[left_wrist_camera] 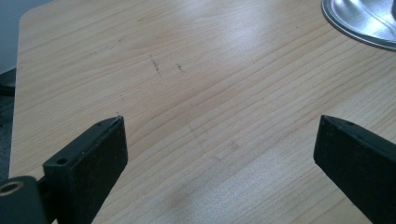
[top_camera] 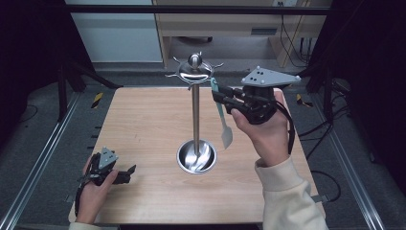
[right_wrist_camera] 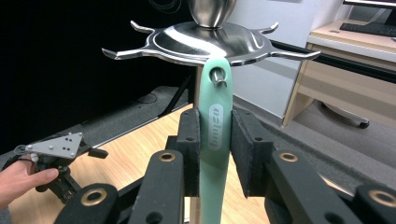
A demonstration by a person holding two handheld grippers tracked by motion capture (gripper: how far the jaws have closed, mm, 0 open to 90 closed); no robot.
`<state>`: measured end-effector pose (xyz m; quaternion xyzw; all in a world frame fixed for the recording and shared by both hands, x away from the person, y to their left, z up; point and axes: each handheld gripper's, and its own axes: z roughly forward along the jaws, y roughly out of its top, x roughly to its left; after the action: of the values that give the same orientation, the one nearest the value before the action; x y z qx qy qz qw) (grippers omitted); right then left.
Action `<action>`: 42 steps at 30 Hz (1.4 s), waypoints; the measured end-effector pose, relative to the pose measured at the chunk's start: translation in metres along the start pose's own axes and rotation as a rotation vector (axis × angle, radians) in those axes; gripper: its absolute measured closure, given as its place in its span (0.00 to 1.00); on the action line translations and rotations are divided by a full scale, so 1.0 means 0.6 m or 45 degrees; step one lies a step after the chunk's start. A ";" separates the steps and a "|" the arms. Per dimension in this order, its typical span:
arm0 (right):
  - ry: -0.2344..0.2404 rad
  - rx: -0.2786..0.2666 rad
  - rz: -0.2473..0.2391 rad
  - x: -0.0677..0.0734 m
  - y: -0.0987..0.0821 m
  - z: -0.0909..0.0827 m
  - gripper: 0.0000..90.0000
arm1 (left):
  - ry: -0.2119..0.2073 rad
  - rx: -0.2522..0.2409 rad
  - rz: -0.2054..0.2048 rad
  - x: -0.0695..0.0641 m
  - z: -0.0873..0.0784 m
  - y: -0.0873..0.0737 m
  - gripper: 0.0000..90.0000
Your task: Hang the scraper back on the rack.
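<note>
A mint-green spatula [top_camera: 223, 117] hangs blade down beside the pole of a steel utensil stand [top_camera: 196, 115]. In the right gripper view one of the stand's hooks [right_wrist_camera: 218, 77] passes through the hole at the top of the spatula's handle [right_wrist_camera: 215, 133]. My right gripper [top_camera: 218, 93] [right_wrist_camera: 215, 116] is held high at the stand's right, shut on that handle just below the hooked crown [right_wrist_camera: 205, 42]. My left gripper [top_camera: 125, 173] [left_wrist_camera: 219, 121] rests low over the table's front left, jaws wide open with bare wood between them.
The stand's round dish base [top_camera: 196, 157] [left_wrist_camera: 359, 21] sits mid-table on the wooden top [top_camera: 143, 124]. Several other hooks on the crown hang bare. Dark frame rails run along both table sides. The left hand and its gripper [right_wrist_camera: 56, 151] appear far off in the right gripper view.
</note>
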<state>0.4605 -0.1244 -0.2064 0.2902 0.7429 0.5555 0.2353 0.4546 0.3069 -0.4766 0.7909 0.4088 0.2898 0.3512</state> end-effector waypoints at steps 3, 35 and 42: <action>0.000 -0.002 -0.001 0.000 -0.001 0.001 0.82 | 0.001 -0.001 -0.002 0.000 0.000 0.000 0.03; -0.064 0.012 -0.034 -0.002 -0.027 0.001 0.51 | 0.007 -0.004 -0.018 0.002 -0.002 -0.001 0.03; -0.175 -0.020 -0.028 -0.011 -0.043 -0.023 0.40 | 0.007 -0.002 -0.017 0.002 -0.001 -0.001 0.03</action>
<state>0.4517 -0.1439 -0.2271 0.3176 0.7237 0.5376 0.2940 0.4543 0.3083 -0.4767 0.7872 0.4147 0.2900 0.3525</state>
